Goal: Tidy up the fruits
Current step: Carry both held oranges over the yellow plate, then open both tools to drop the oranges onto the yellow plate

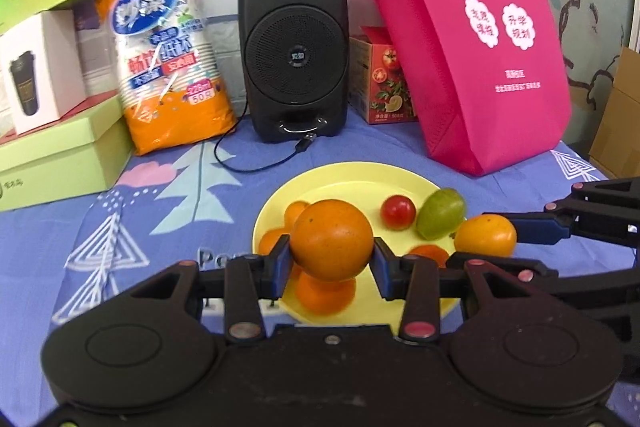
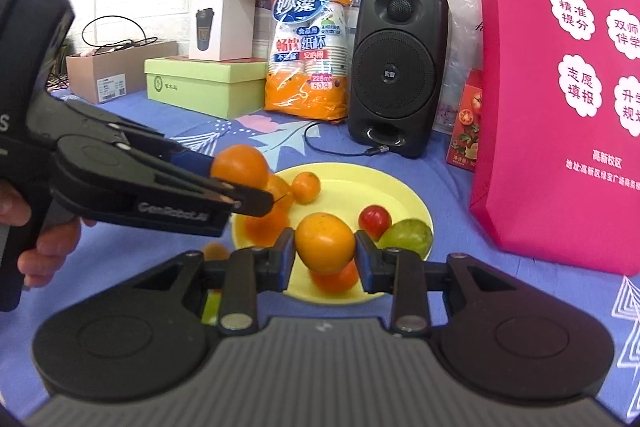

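Note:
A yellow plate [image 1: 344, 179] lies on the blue cloth and holds several small oranges, a red tomato [image 1: 398, 211] and a green fruit [image 1: 440, 213]. My left gripper [image 1: 331, 263] is shut on an orange [image 1: 331, 239] and holds it above the plate's near side. My right gripper [image 2: 325, 257] is shut on a second orange [image 2: 325, 242] above the plate's front edge. That orange [image 1: 485, 237] also shows at the right of the left wrist view. The plate [image 2: 360, 187], tomato [image 2: 375, 221] and green fruit [image 2: 406, 237] show in the right wrist view, with the left gripper's orange [image 2: 240, 166] at the left.
A black speaker [image 1: 294, 47] with a loose cable stands behind the plate. A pink bag [image 1: 472, 39] stands at the right, a tomato-print box [image 1: 382, 79] beside it. An orange pack of paper cups [image 1: 168, 59] and green boxes [image 1: 60, 151] are at the left.

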